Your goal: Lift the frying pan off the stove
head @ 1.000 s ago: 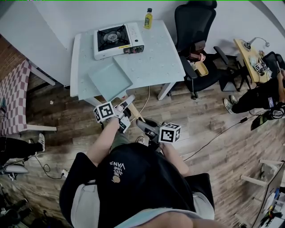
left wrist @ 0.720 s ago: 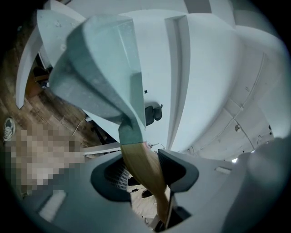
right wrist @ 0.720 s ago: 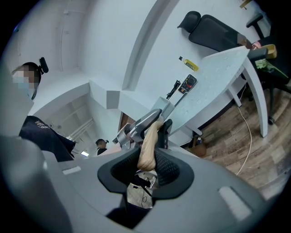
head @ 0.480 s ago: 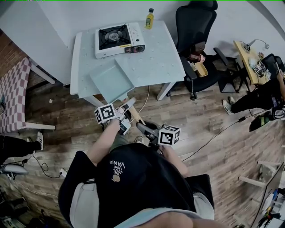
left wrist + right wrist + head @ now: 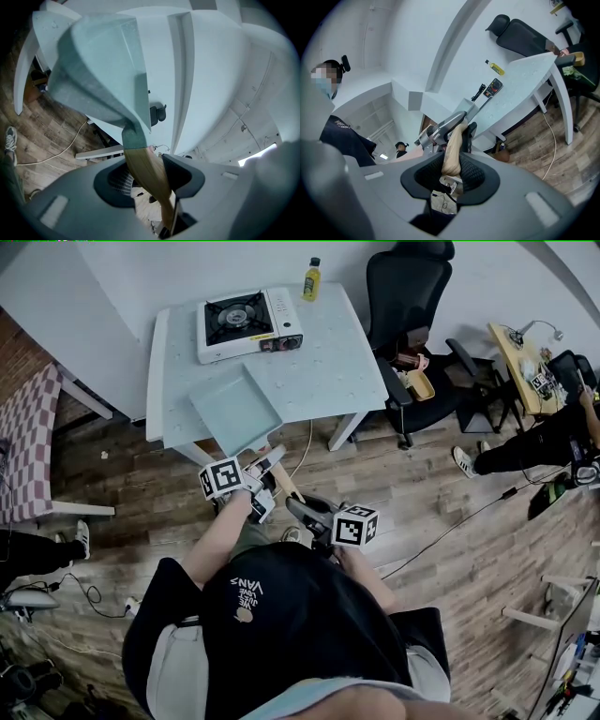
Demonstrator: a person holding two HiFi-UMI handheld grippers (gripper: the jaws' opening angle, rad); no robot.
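Note:
A square pale-green frying pan with a wooden handle is held over the front edge of the white table, well apart from the stove. The stove's burner is bare. My left gripper is shut on the handle just behind the pan. My right gripper is shut on the handle's end, nearer the person's body. In the right gripper view the left gripper shows just ahead, along the handle.
A yellow bottle stands at the table's back edge, right of the stove. A black office chair is at the table's right side. A checkered seat stands to the left. A cable trails on the wooden floor, and a person sits at far right.
The pan and both grippers hold still. Only the seated person at the far right has shifted a foot.

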